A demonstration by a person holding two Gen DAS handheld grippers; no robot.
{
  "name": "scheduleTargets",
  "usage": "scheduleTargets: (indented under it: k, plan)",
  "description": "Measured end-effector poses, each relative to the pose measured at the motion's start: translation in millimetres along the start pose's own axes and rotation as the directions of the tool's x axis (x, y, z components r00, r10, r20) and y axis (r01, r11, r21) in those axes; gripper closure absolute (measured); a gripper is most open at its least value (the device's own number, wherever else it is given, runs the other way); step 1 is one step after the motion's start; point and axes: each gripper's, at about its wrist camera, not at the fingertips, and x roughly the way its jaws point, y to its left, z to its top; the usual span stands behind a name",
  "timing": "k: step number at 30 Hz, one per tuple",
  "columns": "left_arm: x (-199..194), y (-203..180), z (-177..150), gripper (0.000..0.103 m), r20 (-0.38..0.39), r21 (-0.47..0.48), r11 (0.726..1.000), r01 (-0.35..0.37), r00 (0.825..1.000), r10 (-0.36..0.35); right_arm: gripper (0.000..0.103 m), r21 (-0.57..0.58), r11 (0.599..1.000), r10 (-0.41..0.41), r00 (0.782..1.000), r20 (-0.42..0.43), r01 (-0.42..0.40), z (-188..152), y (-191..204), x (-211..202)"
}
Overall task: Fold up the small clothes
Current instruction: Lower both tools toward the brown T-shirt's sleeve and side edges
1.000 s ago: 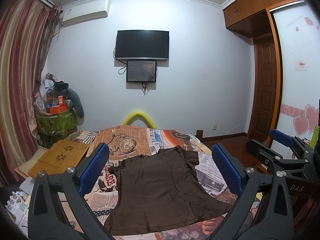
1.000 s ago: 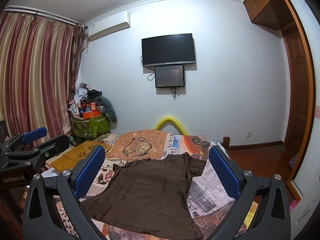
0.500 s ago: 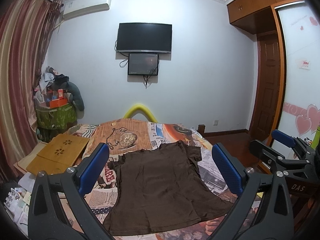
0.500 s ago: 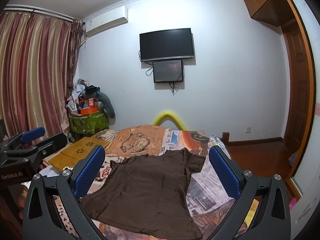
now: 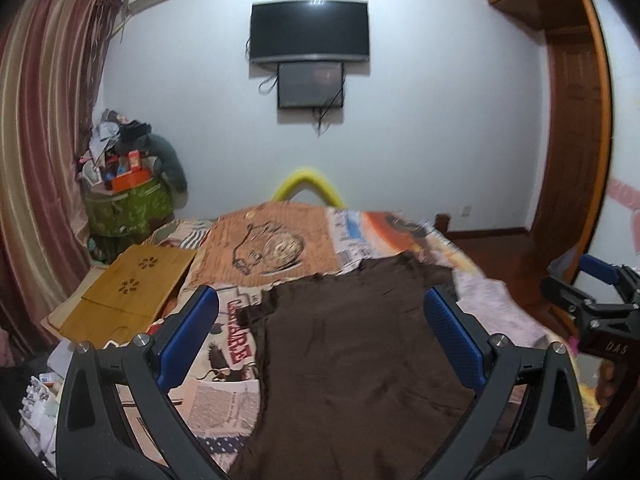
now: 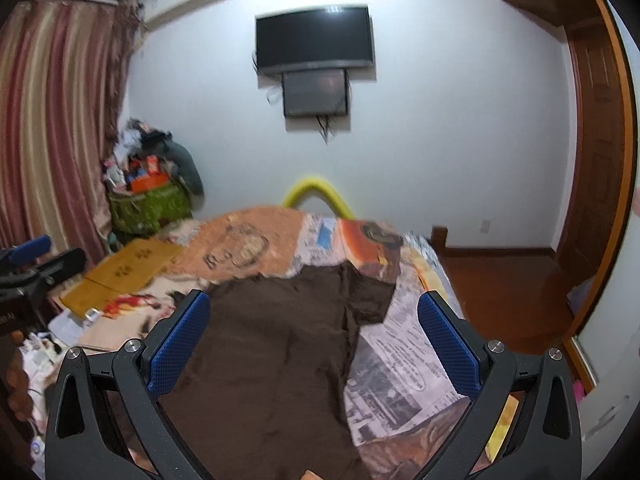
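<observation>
Barely begun | brown T-shirt (image 5: pixel 352 364) lies spread flat on the patterned bedspread (image 6: pixel 404 364), no fold visible | left gripper (image 5: pixel 320 340) and right gripper (image 6: pixel 314 340) both gape wide above it, holding nothing | every fold left to do

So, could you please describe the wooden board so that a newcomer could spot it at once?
Start at the bed with its newspaper-print cover. At the bed's left edge, below the green bin, lies the wooden board. Only it is plain yellow wood with two flower-shaped cut-outs.
</observation>
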Motion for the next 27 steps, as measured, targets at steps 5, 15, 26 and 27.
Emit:
scheduleTargets:
  k: [5,15,26,27]
  plan:
    - [71.6,21.5,-8.8,0.000,-0.119,-0.019,1.000,-0.012,0.993,0.009,0.000,0.016,1.000,-0.012,0.992,-0.128,0.014,-10.7,-17.1,45.3]
    - [198.7,85.5,-43.7,0.000,-0.345,-0.065,0.993,-0.101,0.936,0.073,0.026,-0.001,1.000,-0.026,0.950,-0.312,0.027,-23.1,-51.9,125.6]
    - [302.2,134.5,-76.0,0.000,-0.520,-0.145,0.981,-0.129,0.854,0.036,0.059,0.022,0.999,-0.012,0.889,-0.458,0.024,-32.2,-77.6,195.0]
    - [310.2,137.8,-78.6,0.000,-0.535,-0.161,0.978,-0.130,0.845,0.024,0.059,0.037,0.999,-0.004,0.887,-0.462,0.023,-32.5,-82.0,198.3]
